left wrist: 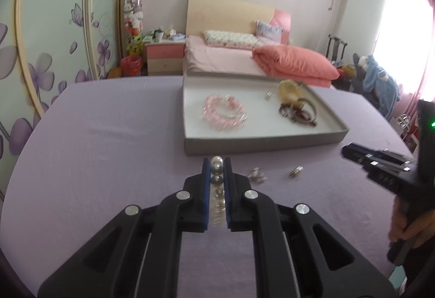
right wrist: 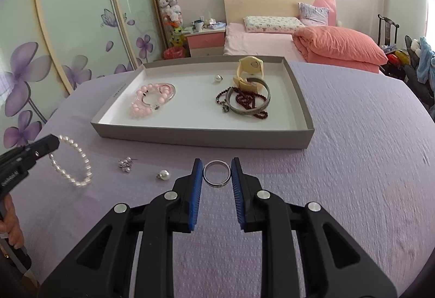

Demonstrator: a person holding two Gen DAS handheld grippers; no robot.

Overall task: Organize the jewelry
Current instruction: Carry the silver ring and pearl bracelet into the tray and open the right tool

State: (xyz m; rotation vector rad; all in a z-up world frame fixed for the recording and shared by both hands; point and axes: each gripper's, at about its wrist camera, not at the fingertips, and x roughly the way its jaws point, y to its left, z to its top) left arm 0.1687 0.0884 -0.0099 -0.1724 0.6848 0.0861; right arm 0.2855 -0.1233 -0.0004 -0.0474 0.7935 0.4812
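Before the tray [right wrist: 202, 138], my left gripper [left wrist: 216, 162] clamps the pearls [right wrist: 71, 159]; my right gripper [right wrist: 217, 171] clamps a ring [right wrist: 216, 173]

Home bedroom: pink bed [right wrist: 261, 42] with pillows, folded coral quilt [right wrist: 339, 46], pink nightstand [right wrist: 208, 42], floral sliding wardrobe doors [right wrist: 68, 34], plush toys [right wrist: 171, 10], pink curtains [left wrist: 407, 34].
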